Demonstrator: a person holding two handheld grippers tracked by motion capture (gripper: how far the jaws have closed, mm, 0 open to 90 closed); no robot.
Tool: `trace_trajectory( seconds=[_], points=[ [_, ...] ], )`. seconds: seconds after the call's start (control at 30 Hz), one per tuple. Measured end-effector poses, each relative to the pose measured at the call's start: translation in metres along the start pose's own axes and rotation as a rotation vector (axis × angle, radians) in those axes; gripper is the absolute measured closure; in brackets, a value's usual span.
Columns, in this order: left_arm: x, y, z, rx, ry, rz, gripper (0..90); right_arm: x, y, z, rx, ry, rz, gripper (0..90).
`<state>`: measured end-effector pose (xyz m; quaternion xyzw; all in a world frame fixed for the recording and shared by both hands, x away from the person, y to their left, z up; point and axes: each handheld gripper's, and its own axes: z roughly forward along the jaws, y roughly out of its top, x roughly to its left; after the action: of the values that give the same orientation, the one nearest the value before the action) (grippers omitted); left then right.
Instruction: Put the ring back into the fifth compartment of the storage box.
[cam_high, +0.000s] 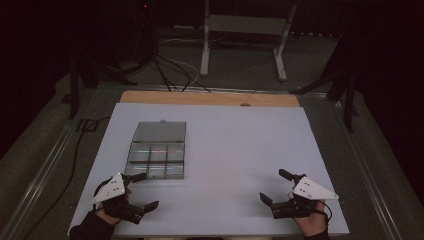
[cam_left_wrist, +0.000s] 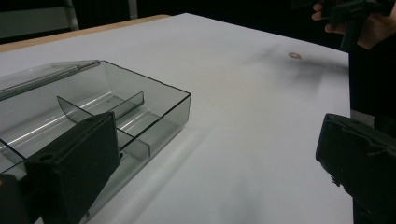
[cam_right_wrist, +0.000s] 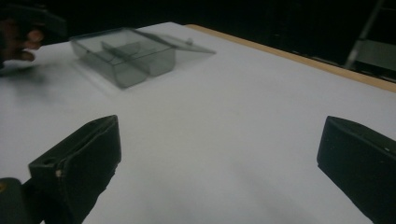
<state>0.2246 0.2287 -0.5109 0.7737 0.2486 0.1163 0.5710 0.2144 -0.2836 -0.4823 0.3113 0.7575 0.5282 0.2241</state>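
Both jaws of the left gripper (cam_high: 146, 190) are spread beside the open compartment box (cam_high: 156, 161), apparently readied for it; the right gripper (cam_high: 276, 186) is likewise held wide, empty.

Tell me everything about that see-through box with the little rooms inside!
The box looks like clear, smoky-grey plastic. Thin dividers split it into small compartments, all looking empty. Its lid is open, folded back on the far side. It sits flat on the white table, left of the middle. The left hand-held gripper, jaws open, is just beside its near corner; whether they touch is unclear.
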Motion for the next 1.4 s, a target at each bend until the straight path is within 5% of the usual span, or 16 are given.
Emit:
trace_trajectory(
  seconds=[0.23, 1.17, 1.4],
  points=[
    [0.000, 0.000, 0.001, 0.004, -0.003, 0.004, 0.9, -0.011, -0.003, -0.006, 0.012, -0.051, 0.053, 0.0],
    [-0.001, 0.001, 0.002, -0.001, -0.003, 0.015, 1.0, -0.042, -0.008, -0.028, 0.044, -0.237, 0.142, 0.0],
    [-0.001, 0.001, 0.002, -0.003, -0.006, 0.015, 1.0, -0.050, -0.012, -0.031, 0.082, -0.242, 0.184, 0.0]
  ],
)
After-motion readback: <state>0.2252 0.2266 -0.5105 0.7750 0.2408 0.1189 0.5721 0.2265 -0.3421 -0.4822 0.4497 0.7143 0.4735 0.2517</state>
